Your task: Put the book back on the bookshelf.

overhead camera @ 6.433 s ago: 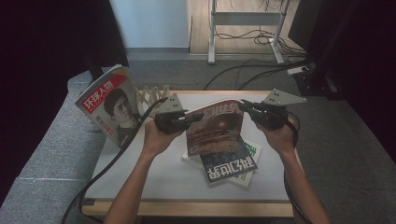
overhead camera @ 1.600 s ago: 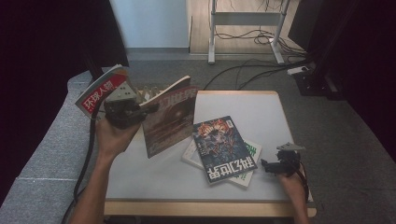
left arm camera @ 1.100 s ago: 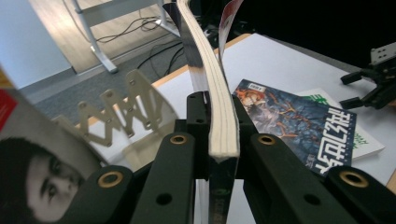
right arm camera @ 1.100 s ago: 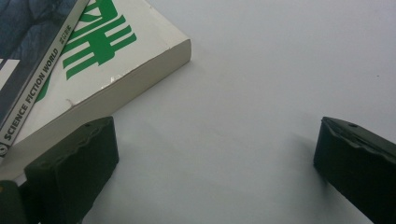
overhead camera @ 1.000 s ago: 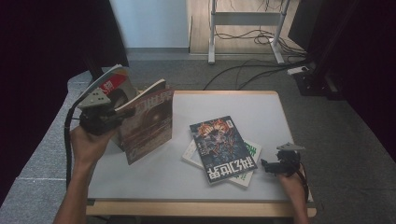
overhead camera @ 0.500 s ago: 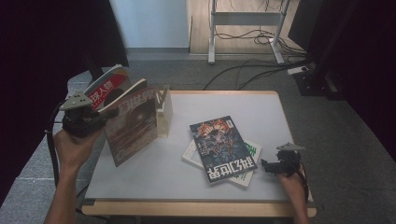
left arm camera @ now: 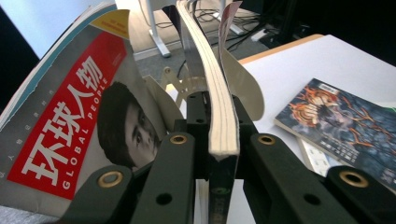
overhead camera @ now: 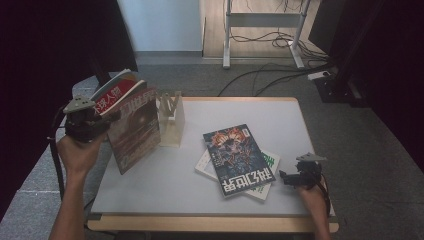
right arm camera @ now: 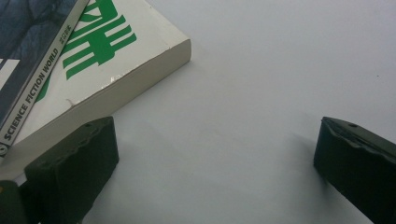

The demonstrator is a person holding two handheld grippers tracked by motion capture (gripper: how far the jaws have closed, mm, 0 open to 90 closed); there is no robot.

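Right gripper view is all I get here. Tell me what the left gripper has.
Observer: The left gripper is shut on a magazine, clamped by its edge.
Operator: Say where it holds it.
Observer: Near upright over the left edge of the table, next to a wooden rack.
Operator: Name what else is there.
Observer: A red Global People magazine leans just beside the held one.

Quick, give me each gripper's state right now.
Left gripper: shut on the brown magazine, held upright beside the wooden rack.
Right gripper: open, empty, low over the table.
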